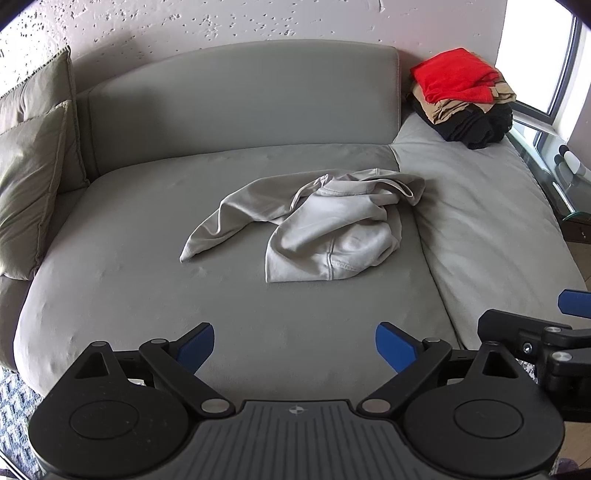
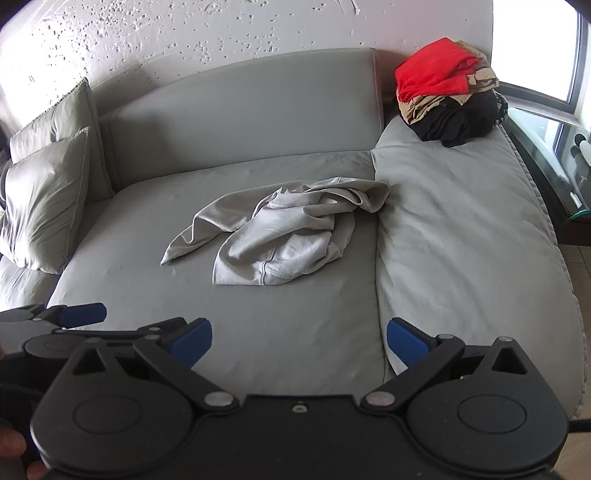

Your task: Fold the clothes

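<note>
Well ahead of both tools, a crumpled pale grey sweatshirt (image 1: 321, 229) lies near the middle of the sofa seat (image 1: 147, 280), one sleeve trailing out to the left and the ribbed collar turned up toward the far side. The left hand-held gripper (image 1: 294, 347) hangs over the near edge of the seat with its blue pads spread wide and nothing between them; the garment sits far beyond its tips, a little right of centre. The right hand-held gripper (image 2: 299, 341) is likewise fully spread and empty, tilted down toward the cushion, with the sweatshirt (image 2: 280, 232) beyond it and slightly left. Each tool shows at the edge of the other's view, so the two are side by side, near each other.

The sofa is a broad grey piece with a low curved backrest (image 1: 240, 96) against a white, pitted plaster wall (image 1: 221, 22). Its seat fabric looks like a soft, suede-like weave with faint dimples. On the right a lighter, wrinkled cushion section (image 1: 480, 221) adjoins the seat. Far right on that section stands a stack of folded clothes (image 1: 461, 96): red on top, tan under it, black at the bottom. Two olive-grey pillows (image 1: 33, 166) lean at the far left. Beyond the stack is a bright window (image 1: 543, 66), and beside the sofa what may be a glass-topped side table (image 1: 554, 173).
</note>
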Motion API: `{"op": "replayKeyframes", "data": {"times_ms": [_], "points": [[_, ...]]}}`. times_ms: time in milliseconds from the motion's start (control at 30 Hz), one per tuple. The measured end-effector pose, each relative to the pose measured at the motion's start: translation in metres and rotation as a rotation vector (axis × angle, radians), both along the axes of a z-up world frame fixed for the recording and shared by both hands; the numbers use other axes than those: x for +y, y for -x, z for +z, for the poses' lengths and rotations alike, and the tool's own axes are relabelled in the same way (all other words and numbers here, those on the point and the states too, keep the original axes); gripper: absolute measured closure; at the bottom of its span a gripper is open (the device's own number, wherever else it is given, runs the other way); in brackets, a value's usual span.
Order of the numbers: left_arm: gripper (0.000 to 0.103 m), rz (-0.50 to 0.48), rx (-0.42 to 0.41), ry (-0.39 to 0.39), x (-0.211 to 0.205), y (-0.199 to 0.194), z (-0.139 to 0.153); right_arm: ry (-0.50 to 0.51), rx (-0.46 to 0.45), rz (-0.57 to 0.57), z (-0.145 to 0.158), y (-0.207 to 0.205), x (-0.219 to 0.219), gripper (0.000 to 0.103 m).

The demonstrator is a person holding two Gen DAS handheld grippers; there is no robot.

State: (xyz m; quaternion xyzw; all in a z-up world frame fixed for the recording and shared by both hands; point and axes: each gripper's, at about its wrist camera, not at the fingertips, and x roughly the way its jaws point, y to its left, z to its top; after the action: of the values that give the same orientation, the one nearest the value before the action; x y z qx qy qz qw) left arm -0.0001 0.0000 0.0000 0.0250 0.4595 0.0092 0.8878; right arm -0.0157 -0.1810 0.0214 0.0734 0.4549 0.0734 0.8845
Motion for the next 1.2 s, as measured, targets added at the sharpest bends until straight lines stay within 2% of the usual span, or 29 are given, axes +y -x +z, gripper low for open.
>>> {"op": "replayKeyframes", "data": {"times_ms": [1200], "points": [[0.009,-0.002,0.019,0.007,0.0006,0.0007,-0.0025,-0.004,0.009,-0.005,-0.0032,0.0019,0.0014,0.000]]}}
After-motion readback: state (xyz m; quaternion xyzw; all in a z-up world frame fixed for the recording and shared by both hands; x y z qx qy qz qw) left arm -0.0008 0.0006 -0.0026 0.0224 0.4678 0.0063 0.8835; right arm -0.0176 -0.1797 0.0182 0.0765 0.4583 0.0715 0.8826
